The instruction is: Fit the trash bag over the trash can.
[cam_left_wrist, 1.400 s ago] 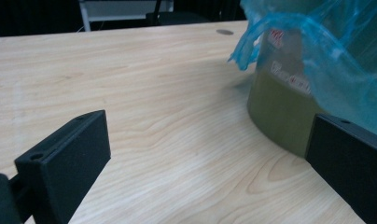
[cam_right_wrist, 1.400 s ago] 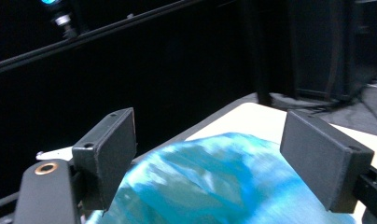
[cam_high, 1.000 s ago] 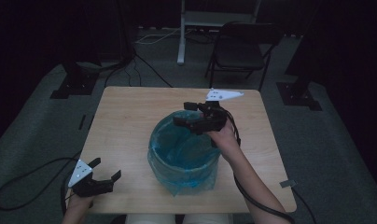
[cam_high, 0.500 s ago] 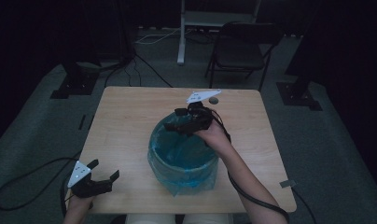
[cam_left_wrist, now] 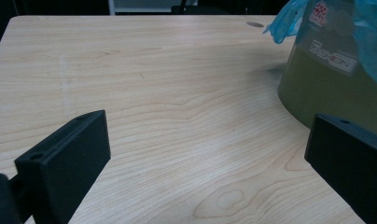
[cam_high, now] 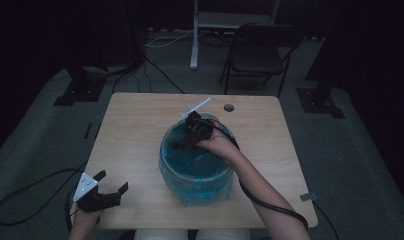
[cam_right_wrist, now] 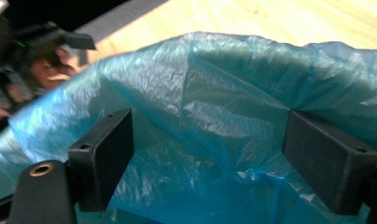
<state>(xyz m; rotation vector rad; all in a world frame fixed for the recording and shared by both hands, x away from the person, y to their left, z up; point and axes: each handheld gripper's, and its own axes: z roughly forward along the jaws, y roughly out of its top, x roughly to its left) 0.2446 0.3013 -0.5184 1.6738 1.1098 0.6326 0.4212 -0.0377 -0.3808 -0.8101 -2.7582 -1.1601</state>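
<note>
Right gripper [cam_high: 182,144], jaws spread wide inside the blue bin liner [cam_right_wrist: 233,93], probably wants to pinch one liner fold cleanly, not bunch it.

Dim room, grey floor [cam_high: 50,125], folding chair [cam_high: 257,52].

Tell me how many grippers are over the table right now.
2: the left gripper open at the table's near-left corner, the right gripper open inside the blue-lined bucket.

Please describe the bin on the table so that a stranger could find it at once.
On the light wooden table, look near the middle. A round bin stands there, olive-sided, lined with a blue plastic bag. Nothing else on the table is lined in blue.
</note>
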